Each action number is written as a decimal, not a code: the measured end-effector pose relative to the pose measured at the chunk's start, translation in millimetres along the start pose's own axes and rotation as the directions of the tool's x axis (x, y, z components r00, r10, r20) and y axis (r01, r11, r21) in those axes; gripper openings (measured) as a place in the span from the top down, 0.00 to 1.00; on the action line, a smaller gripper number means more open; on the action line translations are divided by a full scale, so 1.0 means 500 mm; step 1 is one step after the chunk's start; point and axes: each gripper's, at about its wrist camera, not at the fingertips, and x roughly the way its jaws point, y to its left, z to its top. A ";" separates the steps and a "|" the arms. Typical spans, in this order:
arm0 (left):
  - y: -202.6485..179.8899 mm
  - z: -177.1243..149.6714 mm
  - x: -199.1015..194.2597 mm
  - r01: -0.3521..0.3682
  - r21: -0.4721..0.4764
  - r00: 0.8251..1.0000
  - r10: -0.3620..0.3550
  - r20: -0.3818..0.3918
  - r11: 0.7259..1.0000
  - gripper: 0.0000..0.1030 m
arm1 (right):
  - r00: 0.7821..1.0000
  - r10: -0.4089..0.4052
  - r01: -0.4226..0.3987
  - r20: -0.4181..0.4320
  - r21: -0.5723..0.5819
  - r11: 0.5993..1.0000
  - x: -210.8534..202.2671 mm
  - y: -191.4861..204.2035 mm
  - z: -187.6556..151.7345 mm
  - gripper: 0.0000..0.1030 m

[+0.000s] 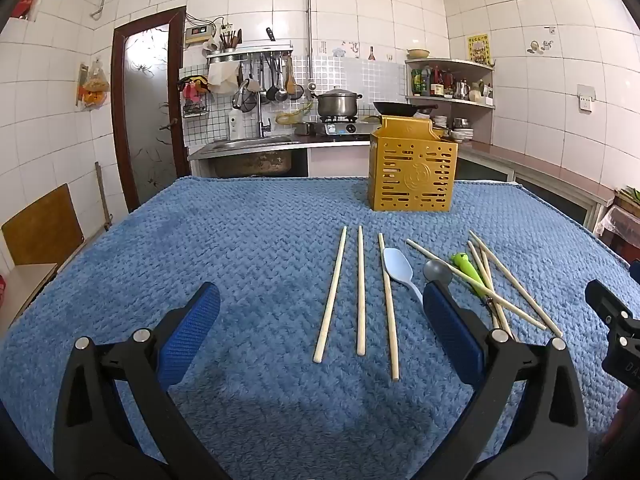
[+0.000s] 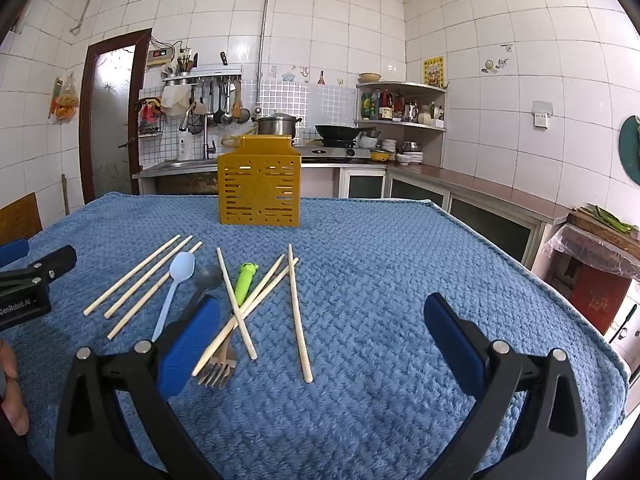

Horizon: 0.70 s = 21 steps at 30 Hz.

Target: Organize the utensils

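A yellow slotted utensil holder (image 1: 412, 168) (image 2: 259, 184) stands upright at the far side of the blue blanket. In front of it lie three parallel wooden chopsticks (image 1: 361, 292) (image 2: 136, 276), a light blue spoon (image 1: 396, 268) (image 2: 178, 280), a grey spoon (image 1: 438, 270) (image 2: 208, 276), a green-handled fork (image 1: 470, 272) (image 2: 245, 280) and several crossed chopsticks (image 1: 512, 284) (image 2: 248, 312). My left gripper (image 1: 320, 288) (image 2: 36, 280) hovers open just short of the parallel chopsticks, holding nothing. My right gripper (image 2: 323, 299) (image 1: 616, 320) is open and empty, its left pad beside the fork.
The blue blanket (image 1: 240, 240) (image 2: 400, 260) covers the whole table, dropping off at its right edge (image 2: 580, 320). A wooden chair (image 1: 40, 232) stands left of the table. A plastic-covered box (image 2: 592, 248) sits at the right. Kitchen counter, sink and stove are behind.
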 end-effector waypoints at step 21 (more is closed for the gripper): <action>-0.001 0.000 0.000 -0.005 0.010 1.000 0.005 -0.005 1.000 0.05 | 1.000 0.000 0.000 0.000 0.003 1.000 0.000 -0.001 -0.001 0.04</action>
